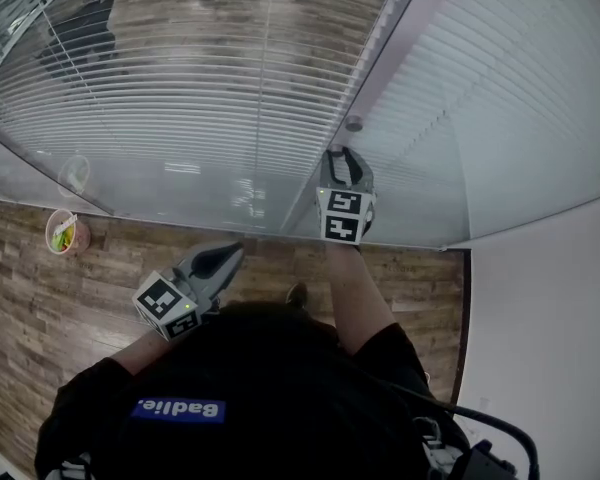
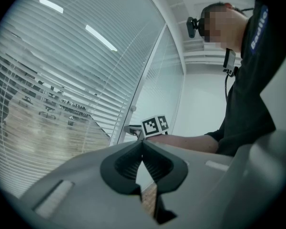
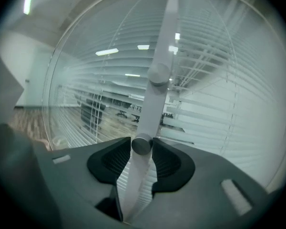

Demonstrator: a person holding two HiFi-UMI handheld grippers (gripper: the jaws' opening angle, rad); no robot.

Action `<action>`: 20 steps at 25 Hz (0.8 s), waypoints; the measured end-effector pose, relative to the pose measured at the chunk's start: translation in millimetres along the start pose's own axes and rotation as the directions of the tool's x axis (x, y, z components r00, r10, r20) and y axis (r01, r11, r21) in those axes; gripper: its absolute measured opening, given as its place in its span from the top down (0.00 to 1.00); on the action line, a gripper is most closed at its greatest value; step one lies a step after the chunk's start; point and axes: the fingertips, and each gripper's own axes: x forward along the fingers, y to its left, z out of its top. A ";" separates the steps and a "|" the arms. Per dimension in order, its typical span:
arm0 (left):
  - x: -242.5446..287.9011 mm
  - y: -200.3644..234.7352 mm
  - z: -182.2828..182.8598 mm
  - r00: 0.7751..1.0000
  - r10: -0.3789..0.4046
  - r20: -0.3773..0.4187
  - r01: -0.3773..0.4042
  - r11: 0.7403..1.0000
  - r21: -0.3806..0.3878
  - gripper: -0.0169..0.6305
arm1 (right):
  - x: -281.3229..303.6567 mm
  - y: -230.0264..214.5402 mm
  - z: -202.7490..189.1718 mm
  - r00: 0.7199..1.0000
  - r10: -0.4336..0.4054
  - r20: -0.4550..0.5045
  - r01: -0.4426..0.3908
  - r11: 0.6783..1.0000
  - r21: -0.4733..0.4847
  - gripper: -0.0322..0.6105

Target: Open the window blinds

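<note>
Right gripper [image 3: 142,141]: my jaws clamp the lower knob [image 3: 142,146] on the window post [image 3: 168,27], placed for twisting.
Blinds [image 3: 214,104]: behind the glass either side of the post.
Left gripper [image 2: 143,144]: jaws together, empty, parked near my waist as a spare.

The right gripper [image 1: 346,154], on an arm reaching far, is clamping both jaws on a round knob [image 3: 142,145]. The left gripper [image 1: 227,255] is waiting near and level, jaws together, empty.
</note>
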 end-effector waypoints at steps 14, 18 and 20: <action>-7.0 2.3 -0.5 1.000 0.018 0.012 -0.018 1.000 -0.017 0.97 | -4.7 -8.7 -3.7 0.997 0.068 0.047 -0.082 0.898 0.432 0.75; -6.9 1.1 0.9 1.000 0.019 0.015 -0.019 1.000 -0.016 0.97 | -3.6 -6.0 -2.9 0.999 0.031 -0.004 -0.029 0.968 0.248 0.75; -6.9 0.8 2.4 1.000 0.016 0.020 -0.016 1.000 -0.005 0.97 | -3.5 -5.2 -2.2 1.000 0.012 -0.020 -0.009 0.987 0.162 0.75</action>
